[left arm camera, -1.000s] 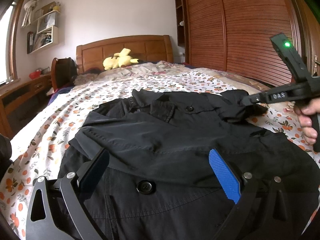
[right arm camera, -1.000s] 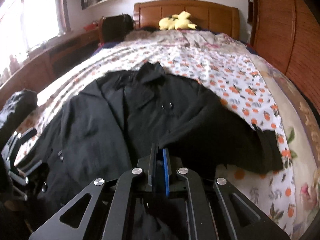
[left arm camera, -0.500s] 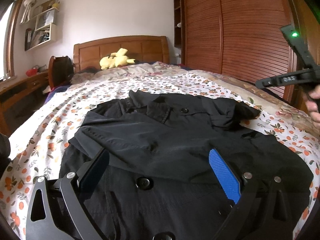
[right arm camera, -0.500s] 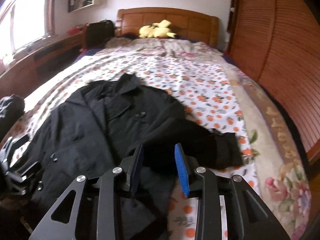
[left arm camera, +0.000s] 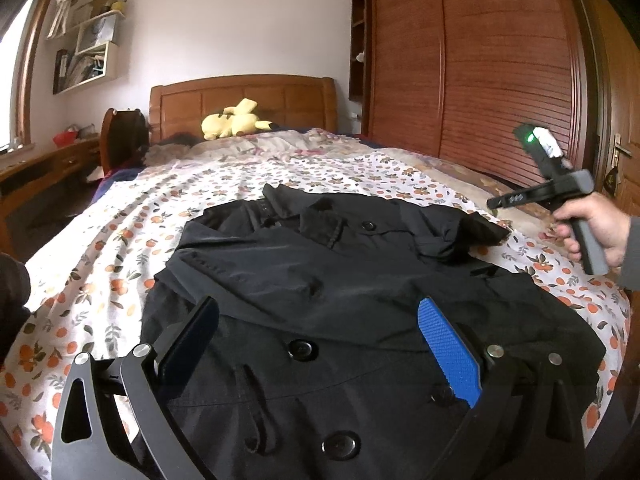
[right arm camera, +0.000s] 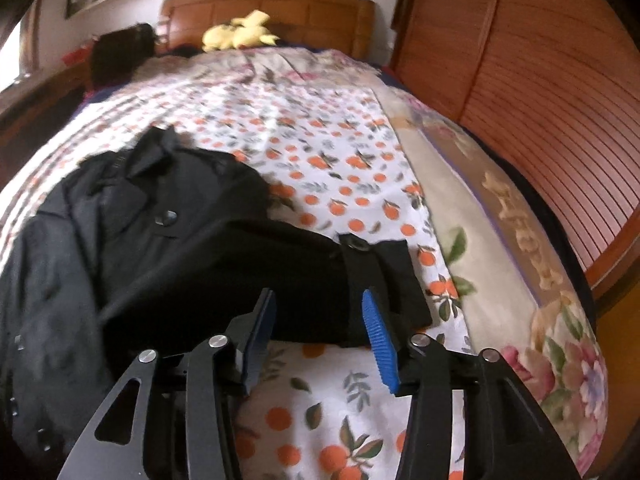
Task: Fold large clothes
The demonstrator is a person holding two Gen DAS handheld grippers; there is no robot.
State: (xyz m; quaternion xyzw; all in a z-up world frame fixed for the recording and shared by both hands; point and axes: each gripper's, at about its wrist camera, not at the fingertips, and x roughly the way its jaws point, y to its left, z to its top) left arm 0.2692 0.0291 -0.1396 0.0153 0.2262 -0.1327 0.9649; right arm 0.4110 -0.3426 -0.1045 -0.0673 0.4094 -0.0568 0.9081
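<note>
Between the spread jaws of the left gripper lies only the flat front of the black buttoned cotton coat, nothing upright. Ahead of the parted jaws of the right gripper, the coat's folded sleeve cuff crosses the gap; beyond and right of it the orange-print white bedsheet lies bare, bounded further right by the slatted brown wooden wardrobe.

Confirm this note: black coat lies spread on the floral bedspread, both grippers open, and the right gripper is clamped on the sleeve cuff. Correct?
Not quite. The right gripper holds nothing: in the right wrist view its jaws stand apart above the sleeve cuff. The rest stands: black coat on the floral bedspread, left gripper open too.
</note>
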